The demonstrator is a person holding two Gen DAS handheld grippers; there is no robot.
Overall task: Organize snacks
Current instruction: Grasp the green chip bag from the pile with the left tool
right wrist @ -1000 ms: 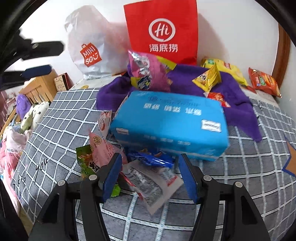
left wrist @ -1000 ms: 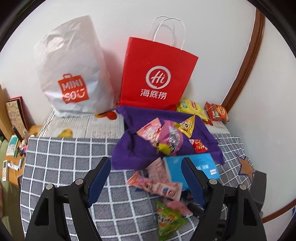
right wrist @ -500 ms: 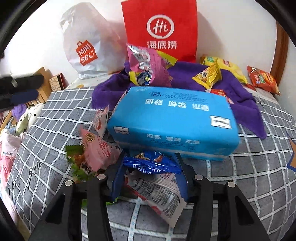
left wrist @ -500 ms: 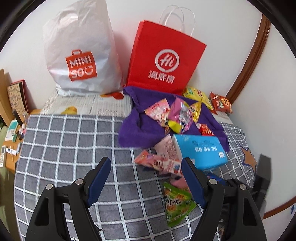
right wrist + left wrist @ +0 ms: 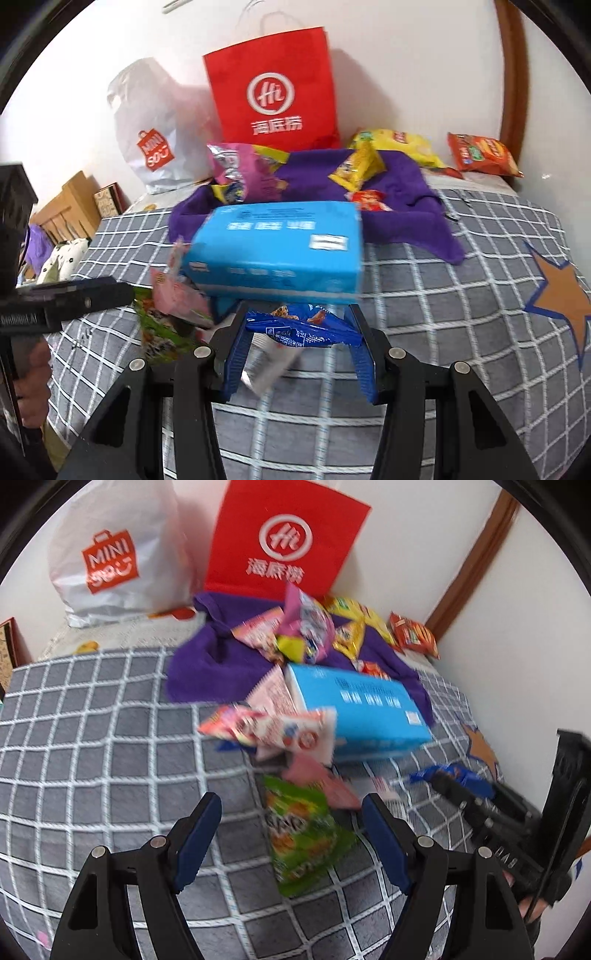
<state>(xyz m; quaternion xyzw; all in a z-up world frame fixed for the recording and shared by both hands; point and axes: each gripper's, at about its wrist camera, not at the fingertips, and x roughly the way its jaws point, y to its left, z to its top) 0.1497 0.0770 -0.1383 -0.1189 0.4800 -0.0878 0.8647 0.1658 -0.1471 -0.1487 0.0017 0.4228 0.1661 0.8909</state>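
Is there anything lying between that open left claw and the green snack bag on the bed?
Nothing visible is in the way. The left gripper has its jaws wide open on either side of the green snack packet, which lies flat on the checked bedcover. A pink packet overlaps only its far end.

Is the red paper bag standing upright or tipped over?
Upright. The red bag stands at the wall behind the purple cloth, logo facing forward and handles up. Whether it is full cannot be told.
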